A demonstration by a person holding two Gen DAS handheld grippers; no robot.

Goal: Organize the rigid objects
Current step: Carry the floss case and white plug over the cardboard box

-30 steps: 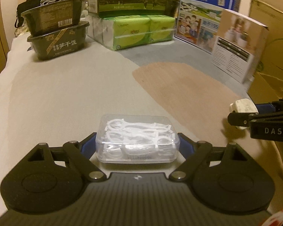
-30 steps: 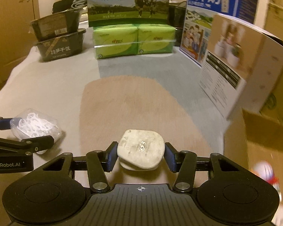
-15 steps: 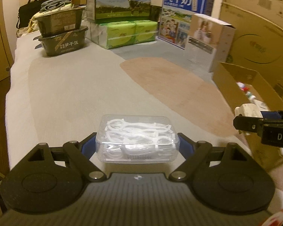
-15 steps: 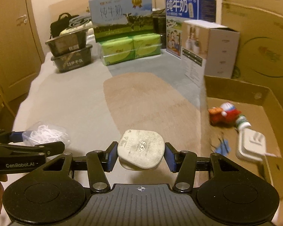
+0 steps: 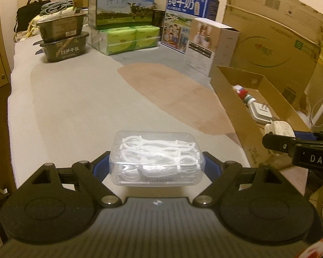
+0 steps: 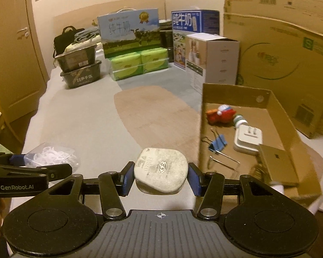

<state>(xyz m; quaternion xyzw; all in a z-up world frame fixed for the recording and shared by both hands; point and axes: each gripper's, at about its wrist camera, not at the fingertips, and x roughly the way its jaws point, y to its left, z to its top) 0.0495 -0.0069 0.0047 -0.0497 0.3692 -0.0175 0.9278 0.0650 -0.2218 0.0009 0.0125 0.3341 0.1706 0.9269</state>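
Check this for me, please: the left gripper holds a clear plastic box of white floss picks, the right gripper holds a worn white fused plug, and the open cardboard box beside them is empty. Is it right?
Not quite. The open cardboard box is not empty: the right wrist view shows a red toy, a blue binder clip and a white charger inside. The left gripper does hold the clear plastic box of white floss picks, and the right gripper the worn white fused plug.

The open cardboard box hides most of its contents behind its near wall in the left wrist view. In the right wrist view, its near corner is blurred
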